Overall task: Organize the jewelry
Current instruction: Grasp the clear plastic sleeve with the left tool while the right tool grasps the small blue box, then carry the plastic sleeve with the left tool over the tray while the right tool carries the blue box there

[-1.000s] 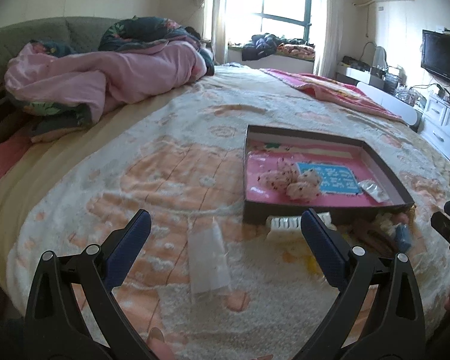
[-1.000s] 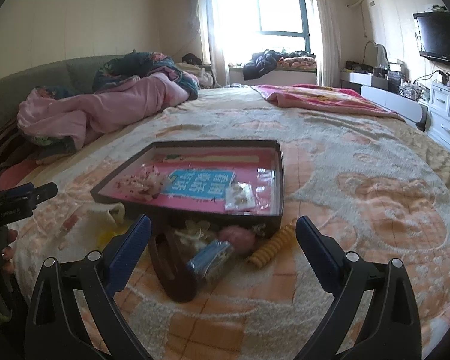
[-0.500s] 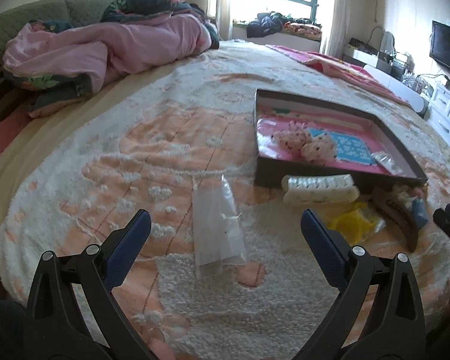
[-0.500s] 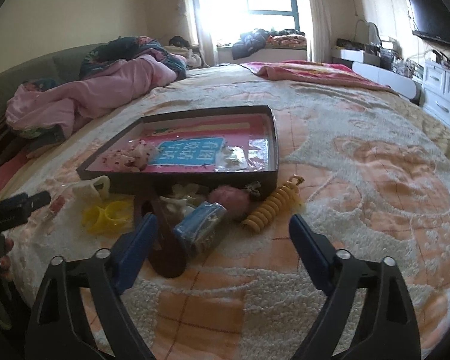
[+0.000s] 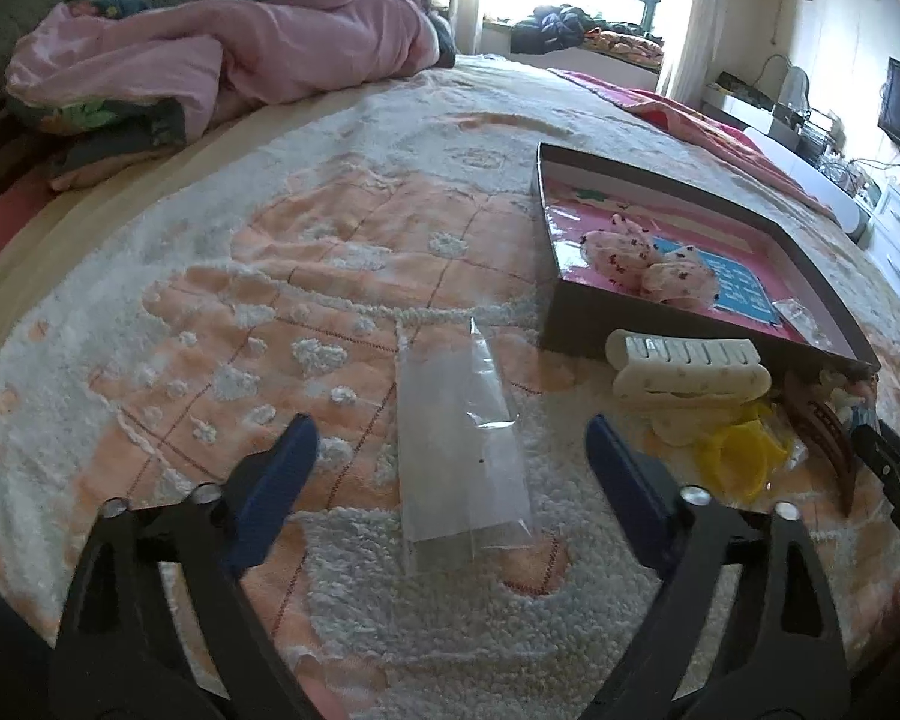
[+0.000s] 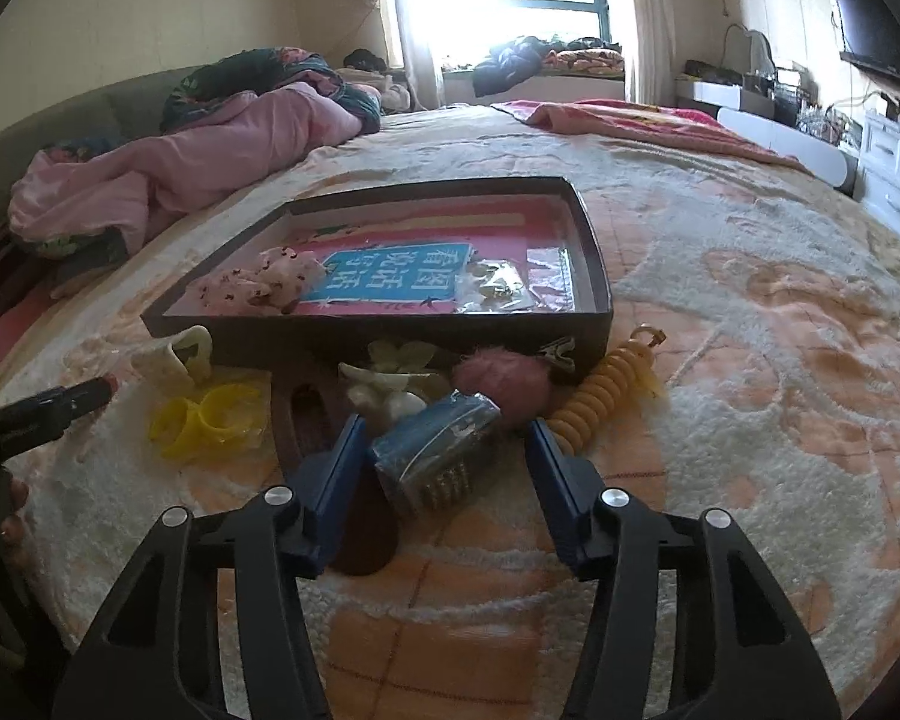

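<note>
left gripper [image 5: 450, 450]: jaws wide but closing, hovering over clear plastic bag [image 5: 459, 438]; bag lying flat between the blue pads, pads not touching it, nothing gripped.
right gripper [image 6: 438, 456]: jaws closing around blue packet [image 6: 435, 441]; packet sitting between the pads, left pad looking very near it, no firm press visible yet, so not grasping.
where the jewelry is: loose pile on the bed [image 6: 750, 420] just in front of dark box tray [image 6: 597, 294]; blue packet resting on a brown hair clip [image 6: 312, 420], beside pink pompom [image 6: 501, 381], white flower clip [image 6: 390, 384], yellow spiral hair tie [image 6: 600, 390], yellow rings [image 6: 210, 423], cream claw clip [image 5: 687, 369].
already in tray: speckled pink scrunchies [image 6: 258, 282], small bag of trinkets [image 6: 498, 282].
risk, right side: packet is tilted and propped on the brown clip, so closing pads are likely catching a corner only; it could be twisting out or slipping.
risk, neighbours: pads coming in close to brown clip and flower clip; could be pinching or dragging one along with the packet.
risk, left side: bag is thin, slick and flat on fluffy blanket; pads may be closing on pile fibres instead of film, or skating over it.
risk, surface: soft bed giving way under a press, tipping small pieces off the pile.
risk, crowding: left gripper tip showing at the edge of the right view near the yellow rings; both working the same patch could be bumping.
</note>
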`<state>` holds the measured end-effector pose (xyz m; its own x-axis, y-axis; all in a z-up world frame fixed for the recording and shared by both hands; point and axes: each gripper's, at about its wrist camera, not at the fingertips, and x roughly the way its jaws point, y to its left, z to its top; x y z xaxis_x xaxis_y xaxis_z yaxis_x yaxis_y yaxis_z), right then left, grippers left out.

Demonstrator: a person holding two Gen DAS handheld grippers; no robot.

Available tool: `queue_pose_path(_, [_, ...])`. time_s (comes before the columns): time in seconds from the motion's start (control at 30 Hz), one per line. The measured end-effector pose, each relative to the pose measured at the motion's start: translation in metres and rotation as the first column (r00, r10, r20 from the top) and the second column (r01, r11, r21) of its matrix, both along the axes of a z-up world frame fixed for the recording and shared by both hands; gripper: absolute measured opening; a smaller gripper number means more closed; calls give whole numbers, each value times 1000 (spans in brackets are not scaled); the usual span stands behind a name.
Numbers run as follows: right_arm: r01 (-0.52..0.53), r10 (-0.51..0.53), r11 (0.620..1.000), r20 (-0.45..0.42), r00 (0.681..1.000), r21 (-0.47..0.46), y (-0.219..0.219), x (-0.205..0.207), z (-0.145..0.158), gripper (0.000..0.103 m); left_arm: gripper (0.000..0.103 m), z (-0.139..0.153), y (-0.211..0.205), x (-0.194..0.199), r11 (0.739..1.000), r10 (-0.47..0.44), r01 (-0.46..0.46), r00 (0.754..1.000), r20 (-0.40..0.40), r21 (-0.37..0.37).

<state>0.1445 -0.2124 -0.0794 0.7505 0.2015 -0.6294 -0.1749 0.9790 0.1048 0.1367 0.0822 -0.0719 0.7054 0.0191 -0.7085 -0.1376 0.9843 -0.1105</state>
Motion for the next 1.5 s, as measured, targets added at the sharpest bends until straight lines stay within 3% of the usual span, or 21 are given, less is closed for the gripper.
queue_pose_path(0.17, [-8,8,1000,-1,1000,5,0,-1,0,46,40,-8,0,9,1000,5,-5,999,-37,-14])
queue_pose_path(0.23, [-9,9,1000,-3,1000,14,0,-2,0,46,32,-7,-1,9,1000,-1,1,999,-36,-9])
queue_pose_path(0.8, [-70,67,997,53,996,45,-1,-21,17,46,30,20,-16,-13,999,-45,45,998,47,20])
queue_pose_path(1.0, [-69,65,996,83,994,49,-3,-25,27,46,30,35,-31,-23,997,-75,71,993,90,42])
queue_pose_path(1.5, [-43,33,996,130,991,76,-20,-26,47,46,30,50,-80,-18,983,-184,180,977,112,42])
